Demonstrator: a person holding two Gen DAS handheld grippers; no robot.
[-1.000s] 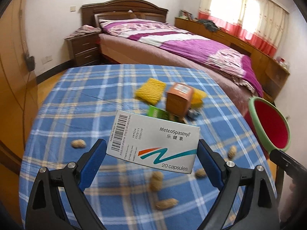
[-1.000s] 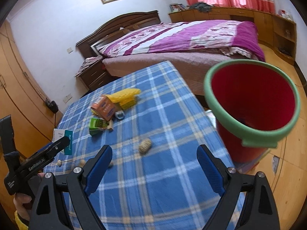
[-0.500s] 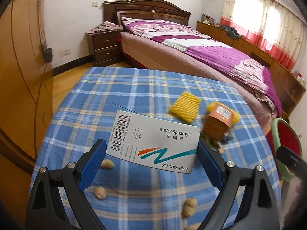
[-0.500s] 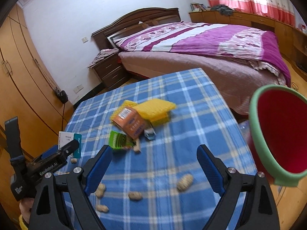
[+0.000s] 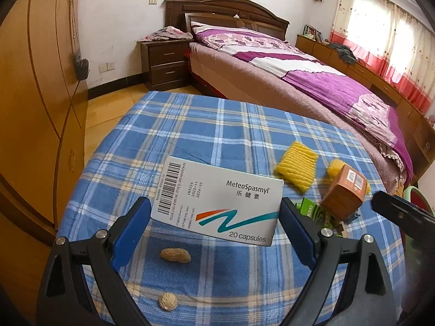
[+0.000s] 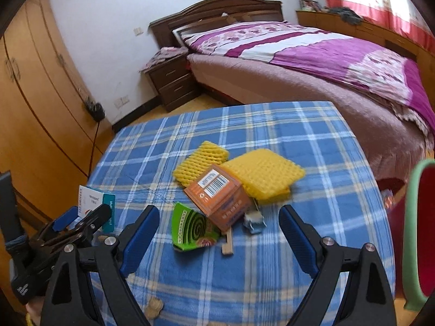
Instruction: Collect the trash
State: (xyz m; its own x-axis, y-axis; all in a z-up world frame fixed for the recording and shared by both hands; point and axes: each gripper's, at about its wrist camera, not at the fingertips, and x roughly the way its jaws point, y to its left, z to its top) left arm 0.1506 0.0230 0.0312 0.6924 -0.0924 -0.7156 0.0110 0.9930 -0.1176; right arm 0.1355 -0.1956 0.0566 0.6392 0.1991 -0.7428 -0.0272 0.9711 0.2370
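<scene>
Both wrist views have swung across the plaid-covered table [image 6: 272,125] since one second ago: the red bin with green rim [image 6: 418,233], then large at 2 o'clock of the right wrist view, now shows only as a strip at the 3 o'clock edge, and the litter cluster has shifted from 10 o'clock to the centre of that view. Left gripper [image 5: 216,217] is clamped on the white medicine box [image 5: 217,198], one blue pad against each short end; the box is carried clear of the cloth, printed face toward the camera, unchanged in the grip across all frames. Right gripper [image 6: 218,240] stands wide with nothing between its pads, positioned above the litter. Litter cluster, right wrist view: orange carton [image 6: 220,195] at centre, tilted and lying against two yellow foam nets [image 6: 261,174] at 12 to 1 o'clock of it; green mosquito-coil box [image 6: 194,231] touching the carton at 7 o'clock; a small blue-grey item [image 6: 254,221] at 4 o'clock, too blurred to identify; a wooden stick [image 6: 227,244] at 6 o'clock. Peanut shells [image 5: 175,255] lie on the cloth at 6 to 7 o'clock of the left wrist view, below the carried box. In the right wrist view the left gripper appears at 8 o'clock, just beside the right gripper's left finger [image 6: 140,240].
</scene>
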